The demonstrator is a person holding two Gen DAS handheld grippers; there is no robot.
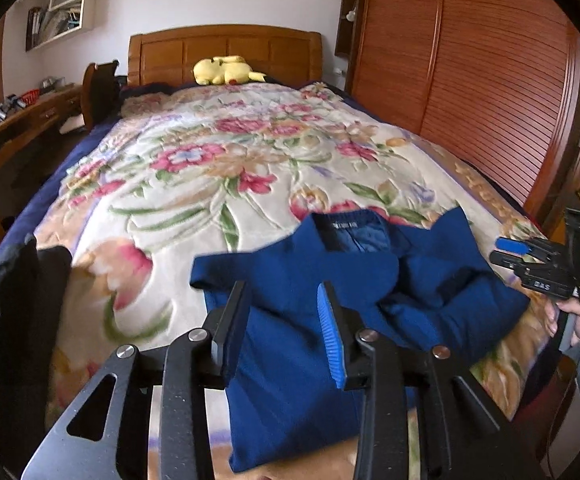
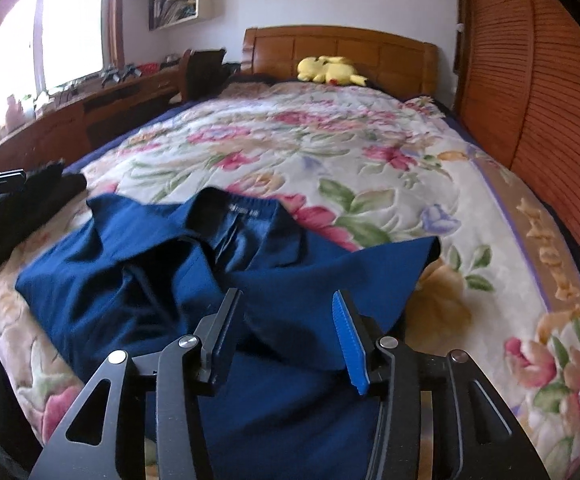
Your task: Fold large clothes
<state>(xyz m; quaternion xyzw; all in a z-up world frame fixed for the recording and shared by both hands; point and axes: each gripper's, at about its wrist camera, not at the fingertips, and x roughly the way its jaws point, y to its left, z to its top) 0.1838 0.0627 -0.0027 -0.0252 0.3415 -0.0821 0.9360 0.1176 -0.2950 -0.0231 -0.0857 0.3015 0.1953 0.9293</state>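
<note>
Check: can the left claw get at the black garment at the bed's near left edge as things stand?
Probably yes. The left claw is open over the blue garment with nothing gripped, and the black garment lies uncovered beside it on the floral blanket, with nothing between.

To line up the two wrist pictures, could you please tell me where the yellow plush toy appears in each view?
Left wrist view: the plush toy lies top centre, at the head of the bed against the headboard.
Right wrist view: the plush toy lies top, right of centre, against the same headboard.
Shared landmark: the blue garment spread on the floral blanket, near each camera.
</note>
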